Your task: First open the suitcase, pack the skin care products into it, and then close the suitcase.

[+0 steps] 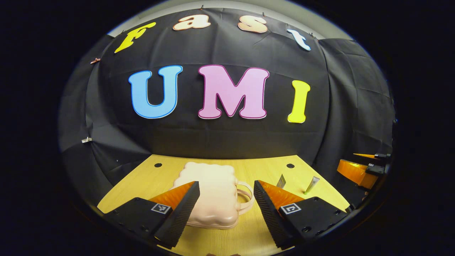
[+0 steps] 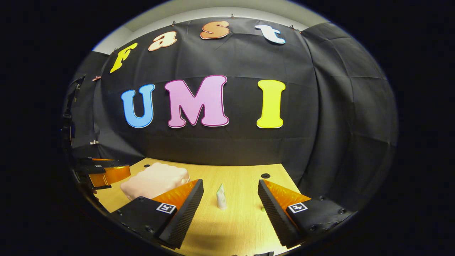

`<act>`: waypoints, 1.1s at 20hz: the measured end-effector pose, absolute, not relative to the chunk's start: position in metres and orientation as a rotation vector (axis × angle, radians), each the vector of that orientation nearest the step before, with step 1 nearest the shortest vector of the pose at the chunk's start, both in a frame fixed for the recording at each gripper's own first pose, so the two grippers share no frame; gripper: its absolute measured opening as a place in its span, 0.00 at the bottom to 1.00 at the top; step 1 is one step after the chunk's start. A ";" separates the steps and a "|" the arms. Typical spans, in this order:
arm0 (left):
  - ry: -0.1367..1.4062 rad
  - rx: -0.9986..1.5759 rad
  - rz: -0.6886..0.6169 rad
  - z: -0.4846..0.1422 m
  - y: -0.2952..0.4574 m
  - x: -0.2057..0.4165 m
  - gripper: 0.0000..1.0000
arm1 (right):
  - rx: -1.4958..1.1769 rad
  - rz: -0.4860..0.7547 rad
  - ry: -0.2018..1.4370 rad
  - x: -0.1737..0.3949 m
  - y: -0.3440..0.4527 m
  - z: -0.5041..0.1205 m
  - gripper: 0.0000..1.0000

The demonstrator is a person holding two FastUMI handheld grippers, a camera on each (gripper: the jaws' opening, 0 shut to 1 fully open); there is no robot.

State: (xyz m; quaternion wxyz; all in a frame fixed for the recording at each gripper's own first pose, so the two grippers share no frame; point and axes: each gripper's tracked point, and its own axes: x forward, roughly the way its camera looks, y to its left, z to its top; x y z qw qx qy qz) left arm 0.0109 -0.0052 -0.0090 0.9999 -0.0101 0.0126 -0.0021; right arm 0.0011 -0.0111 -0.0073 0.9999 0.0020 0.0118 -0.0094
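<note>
With the pale pink moulded suitcase lying closed on the wooden desk, the wide-open left gripper is hovering above its handle, needing descent to open it.

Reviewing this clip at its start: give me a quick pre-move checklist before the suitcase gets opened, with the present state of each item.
1. Suitcase closed and lying flat on the table: ok.
2. Left claw open, fingers either side of the suitcase's handle end, not touching: ok.
3. Right claw open, nothing held: ok.
4. Skin care tube standing upright on the table, apart from the suitcase: ok.
5. Second tube on the table beyond the first: ok; a small item near the right claw's finger is too small to tell.
6. Suitcase latch or zipper state: cannot tell.
</note>
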 end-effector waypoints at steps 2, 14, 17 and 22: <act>0.027 -0.020 0.000 -0.010 -0.004 0.012 0.96 | 0.002 -0.015 0.022 0.003 -0.010 -0.007 0.97; 0.139 0.105 -0.144 -0.046 -0.072 0.095 0.96 | -0.007 -0.032 0.045 0.010 -0.039 -0.020 0.98; 0.229 0.145 -0.164 -0.082 -0.095 0.136 0.96 | -0.012 -0.040 0.070 0.013 -0.056 -0.033 0.98; 0.366 0.209 -0.162 -0.145 -0.114 0.195 0.96 | -0.014 -0.075 0.168 -0.002 -0.086 -0.071 0.97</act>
